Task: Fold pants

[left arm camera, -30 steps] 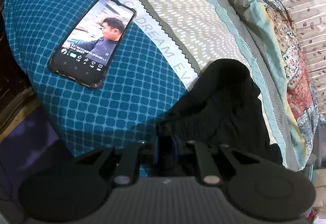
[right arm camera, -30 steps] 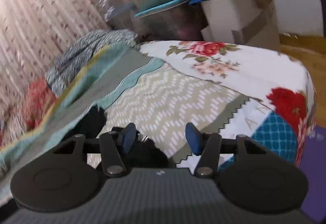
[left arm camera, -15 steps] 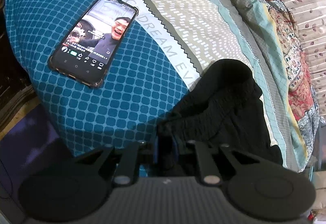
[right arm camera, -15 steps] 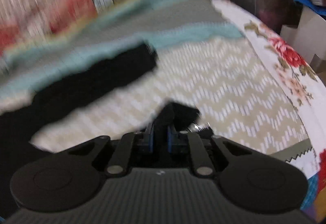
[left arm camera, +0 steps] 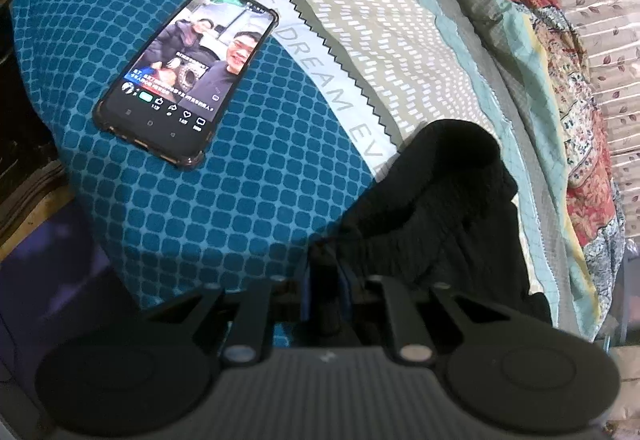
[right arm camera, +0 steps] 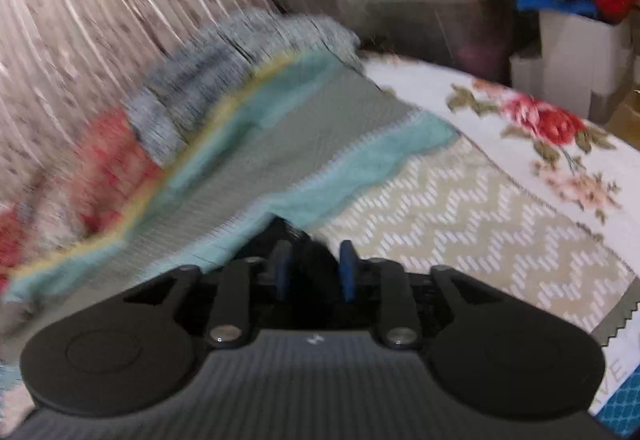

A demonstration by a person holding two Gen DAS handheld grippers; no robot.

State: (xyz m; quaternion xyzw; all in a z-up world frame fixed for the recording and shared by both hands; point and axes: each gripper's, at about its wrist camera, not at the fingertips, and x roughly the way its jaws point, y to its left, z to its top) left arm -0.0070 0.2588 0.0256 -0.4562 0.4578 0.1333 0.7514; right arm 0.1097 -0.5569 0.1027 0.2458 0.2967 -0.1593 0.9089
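The left claw [left arm camera: 326, 280] tilts down over the near edge of the bed [left arm camera: 200, 200], its jaws pinched tight on a fold of the black pants [left arm camera: 440, 208]. The right claw [right arm camera: 314, 270] angles down further up the bed; its jaws have just been opening and stand slightly apart, dark cloth showing between the blue pads [right arm camera: 347, 272].

right gripper [right arm camera: 314, 271] swung aside, fingers [right arm camera: 347, 272] reopening around black pants [right arm camera: 310, 252]

The phone [left arm camera: 188, 74] lay on the bed [left arm camera: 224, 208], left of the pants [left arm camera: 452, 208]; a blanket [left arm camera: 492, 40] lay right of them.
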